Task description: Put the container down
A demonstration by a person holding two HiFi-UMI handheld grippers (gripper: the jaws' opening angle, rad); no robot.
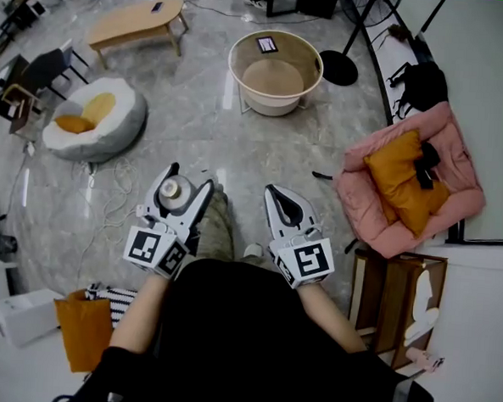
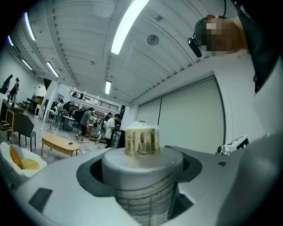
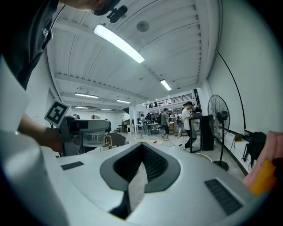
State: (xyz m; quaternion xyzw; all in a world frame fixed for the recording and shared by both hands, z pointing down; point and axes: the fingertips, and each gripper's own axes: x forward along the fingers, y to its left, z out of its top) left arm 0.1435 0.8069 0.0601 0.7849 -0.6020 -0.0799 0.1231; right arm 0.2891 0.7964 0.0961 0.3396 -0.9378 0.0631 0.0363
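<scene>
The jaws of the left gripper [image 1: 190, 178] stand wide and squeeze the container [image 1: 174, 191] from both sides. It is a see-through jar with a grey lid [image 2: 142, 164] and a little gold knob [image 2: 141, 140] on top. The container stands upright in the jaws, up in the air in front of the person, high over the floor [image 1: 197, 125]. The jaws of the right gripper [image 1: 270, 189] are closed together with nothing in them. The two grippers are side by side, a bit apart. Down by the person's left side is an orange bag [image 1: 84, 330]. Farther out on the left sits a white bean bag [image 1: 111, 132] with a yellow cushion [image 1: 98, 106]. On the right is a pink pet bed [image 1: 366, 203]. Straight ahead, farther off, stands a round tub [image 1: 275, 66], and a low wooden table [image 1: 131, 23] is past the bean bag.
</scene>
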